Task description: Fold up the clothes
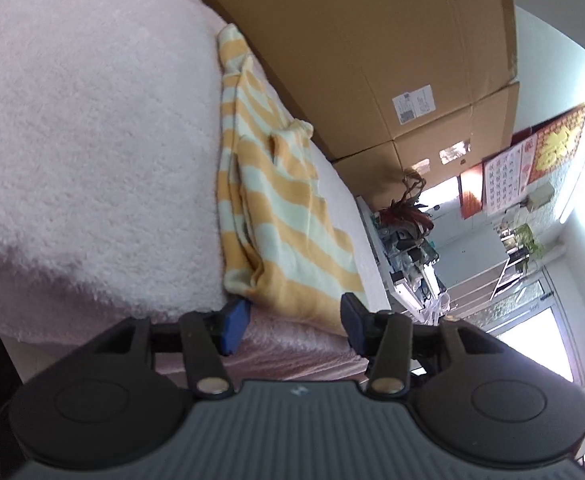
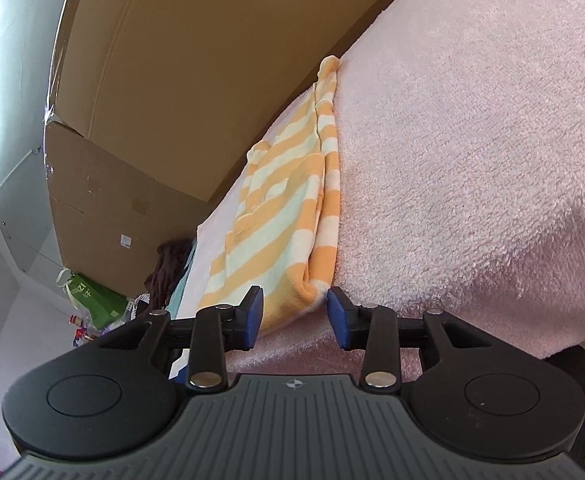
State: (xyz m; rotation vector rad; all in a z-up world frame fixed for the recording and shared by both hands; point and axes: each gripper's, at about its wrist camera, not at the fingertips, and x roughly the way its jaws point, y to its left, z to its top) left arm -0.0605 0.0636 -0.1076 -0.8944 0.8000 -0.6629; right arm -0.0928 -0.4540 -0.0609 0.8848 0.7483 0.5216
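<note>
The striped yellow-and-white garment (image 1: 276,208) lies folded on the pink fleece blanket (image 1: 72,128), its near edge just ahead of both my jaws. My left gripper (image 1: 292,324) and right gripper (image 2: 294,314) stand part open, holding nothing. I judge the fold done: back straight off without snagging that edge.

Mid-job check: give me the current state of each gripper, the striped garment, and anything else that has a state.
left gripper: open, nothing between the pads, just short of the garment's near edge.
right gripper: open, the garment's folded corner lies in the gap, not clamped.
striped garment: folded, lying flat on the pink blanket.
pink blanket: spread out under the garment.
cardboard boxes: closed, stacked behind.
</note>
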